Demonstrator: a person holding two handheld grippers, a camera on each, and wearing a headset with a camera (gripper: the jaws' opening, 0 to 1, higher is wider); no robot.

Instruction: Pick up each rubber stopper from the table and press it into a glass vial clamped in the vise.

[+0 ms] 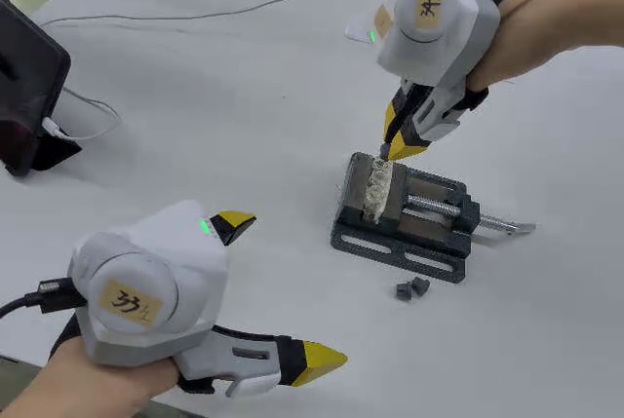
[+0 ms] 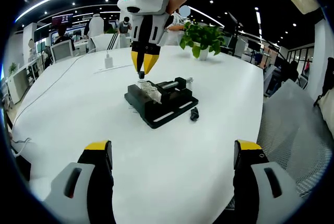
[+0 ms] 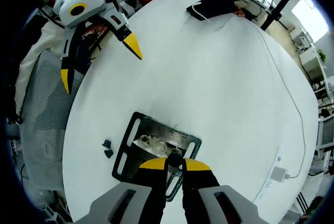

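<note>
Stopper (image 3: 175,160), small and probably soft and grippy, is pinched by its sides in the tips of the right gripper (image 3: 175,165), just above fragile glass vials (image 3: 151,143) in the vise (image 3: 123,156). Two spares (image 3: 107,148) lie beside; beyond, the left gripper (image 3: 100,68) gapes.

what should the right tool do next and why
Probably press straight down: the right tool is shut on a rubber stopper just above the glass vials clamped in the vise, so seating it looks like the next step. Two more stoppers wait on the table.
</note>
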